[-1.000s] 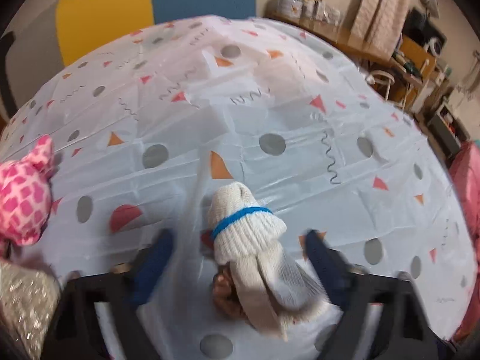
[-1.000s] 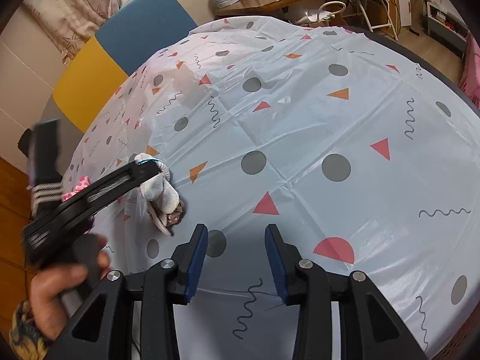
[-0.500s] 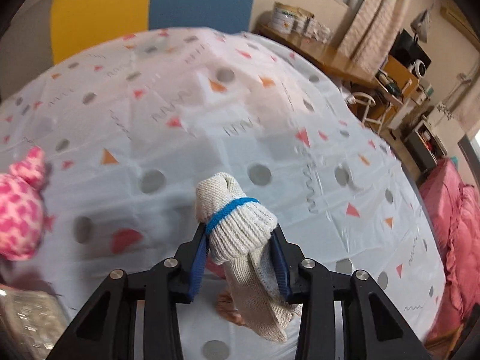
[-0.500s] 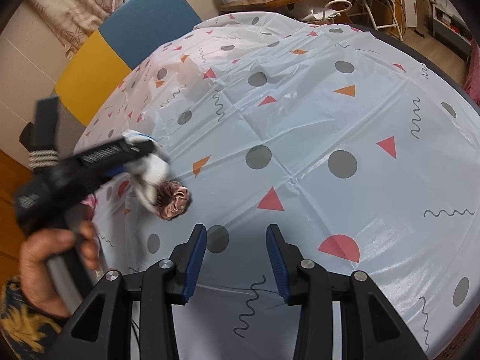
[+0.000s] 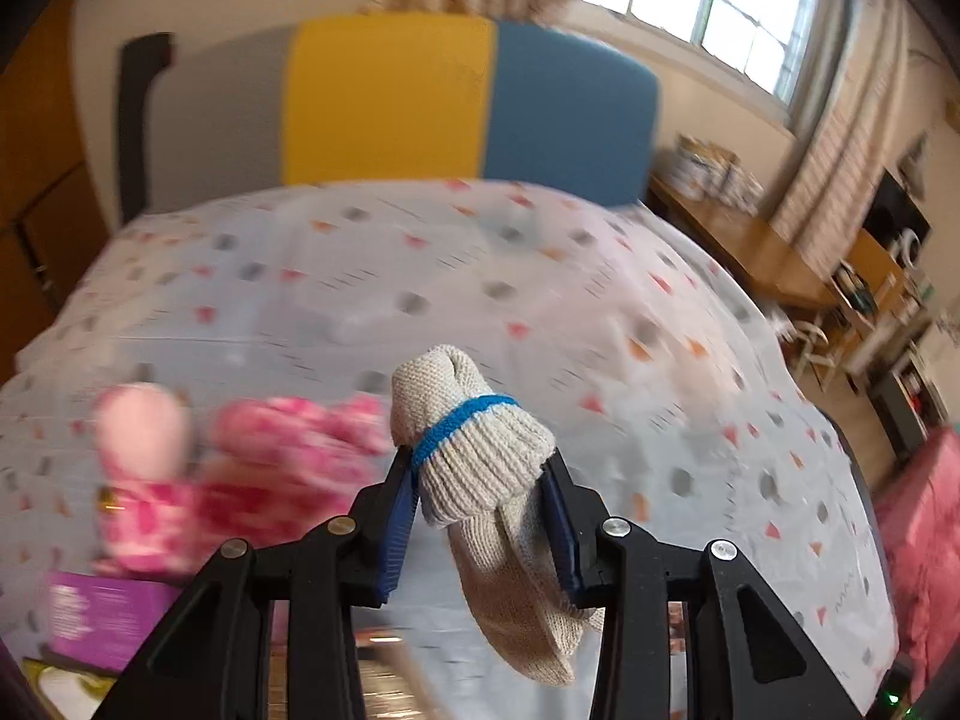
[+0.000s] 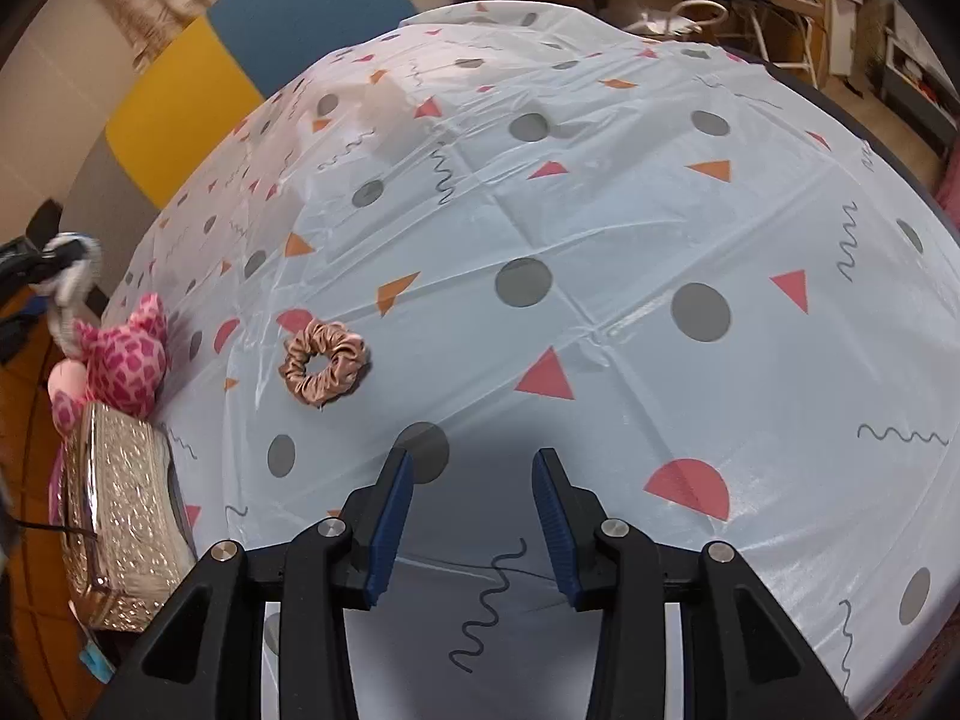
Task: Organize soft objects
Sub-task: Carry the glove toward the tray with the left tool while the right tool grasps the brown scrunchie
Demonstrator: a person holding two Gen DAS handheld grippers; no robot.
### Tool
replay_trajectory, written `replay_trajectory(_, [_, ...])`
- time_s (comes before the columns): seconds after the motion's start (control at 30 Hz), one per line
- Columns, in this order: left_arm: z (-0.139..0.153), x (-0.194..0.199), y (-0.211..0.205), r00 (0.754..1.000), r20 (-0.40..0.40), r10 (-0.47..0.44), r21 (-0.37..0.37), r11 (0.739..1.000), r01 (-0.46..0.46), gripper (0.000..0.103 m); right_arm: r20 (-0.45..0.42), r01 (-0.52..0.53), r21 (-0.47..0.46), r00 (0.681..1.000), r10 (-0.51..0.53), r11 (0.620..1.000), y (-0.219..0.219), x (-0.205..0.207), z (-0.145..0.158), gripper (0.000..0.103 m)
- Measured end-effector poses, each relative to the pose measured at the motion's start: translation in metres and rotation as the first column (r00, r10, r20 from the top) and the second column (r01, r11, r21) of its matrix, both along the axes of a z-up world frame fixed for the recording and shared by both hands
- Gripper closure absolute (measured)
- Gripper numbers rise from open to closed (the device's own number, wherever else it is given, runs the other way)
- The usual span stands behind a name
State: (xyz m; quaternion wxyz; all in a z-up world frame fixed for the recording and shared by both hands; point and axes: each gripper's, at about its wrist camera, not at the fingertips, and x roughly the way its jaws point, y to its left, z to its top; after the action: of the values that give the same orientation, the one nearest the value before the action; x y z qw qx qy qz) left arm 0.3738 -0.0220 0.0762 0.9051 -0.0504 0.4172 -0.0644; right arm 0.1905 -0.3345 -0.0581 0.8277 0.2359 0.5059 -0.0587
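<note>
My left gripper [image 5: 480,474] is shut on a rolled grey knit glove with a blue band [image 5: 474,450] and holds it in the air above the table; the glove also shows at the far left of the right wrist view [image 6: 72,282]. A pink spotted plush toy [image 5: 252,468] lies below and left of it, blurred; it shows by the table's left edge in the right wrist view [image 6: 120,360]. A pink satin scrunchie [image 6: 323,362] lies on the patterned tablecloth [image 6: 600,210], ahead and left of my right gripper [image 6: 474,480], which is open and empty.
A silver embossed box [image 6: 120,510] sits at the table's left edge beside the plush toy. A purple box [image 5: 102,618] lies low left in the left wrist view. A grey, yellow and blue chair back [image 5: 390,102] stands behind the table. A wooden shelf [image 5: 750,246] is at the right.
My left gripper closed on the glove, lifted it off the table and carried it left toward the plush toy. The scrunchie that lay under the glove is uncovered. The right gripper stayed put.
</note>
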Motion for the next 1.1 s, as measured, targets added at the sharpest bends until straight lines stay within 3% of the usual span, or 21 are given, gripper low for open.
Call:
replay_trajectory(0.23, [0.029, -0.024, 0.104, 0.987, 0.056, 0.150, 0.009, 0.989, -0.150, 0.063, 0.015, -0.077, -0.039, 0.997, 0.077, 0.996, 0.022, 0.014, 0.002, 0.061])
replay_trajectory(0.4, [0.032, -0.054, 0.174, 0.972, 0.074, 0.221, 0.013, 0.975, -0.223, 0.063, 0.068, -0.176, -0.125, 0.980, 0.185, 0.976, 0.046, 0.043, 0.016, 0.048])
replay_trajectory(0.47, [0.029, -0.072, 0.194, 0.968, 0.078, 0.236, 0.017, 0.971, -0.238, 0.063, 0.066, -0.243, -0.180, 0.964, 0.258, 0.953, 0.061, 0.058, 0.018, 0.047])
replay_trajectory(0.7, [0.005, -0.138, 0.237, 0.968, 0.059, 0.245, 0.014, 0.969, -0.246, 0.063, -0.049, -0.415, -0.322, 0.905, 0.423, 0.851, 0.103, 0.099, 0.001, 0.044])
replay_trajectory(0.9, [-0.022, -0.205, 0.261, 0.966, 0.021, 0.259, -0.024, 0.966, -0.259, 0.063, -0.155, -0.464, -0.367, 0.885, 0.439, 0.807, 0.111, 0.111, -0.026, 0.044])
replay_trajectory(0.97, [-0.033, -0.228, 0.269, 0.961, 0.007, 0.278, -0.029, 0.960, -0.278, 0.063, -0.137, -0.467, -0.327, 0.884, 0.448, 0.822, 0.109, 0.109, -0.028, 0.060])
replay_trajectory(1.0, [-0.037, -0.236, 0.272, 0.958, -0.001, 0.287, -0.036, 0.957, -0.287, 0.063, -0.127, -0.467, -0.314, 0.884, 0.450, 0.827, 0.109, 0.108, -0.027, 0.073])
replay_trajectory(1.1, [-0.055, -0.275, 0.287, 0.942, -0.028, 0.335, -0.058, 0.940, -0.336, 0.063, -0.138, -0.478, -0.350, 0.877, 0.461, 0.806, 0.114, 0.101, -0.028, 0.081])
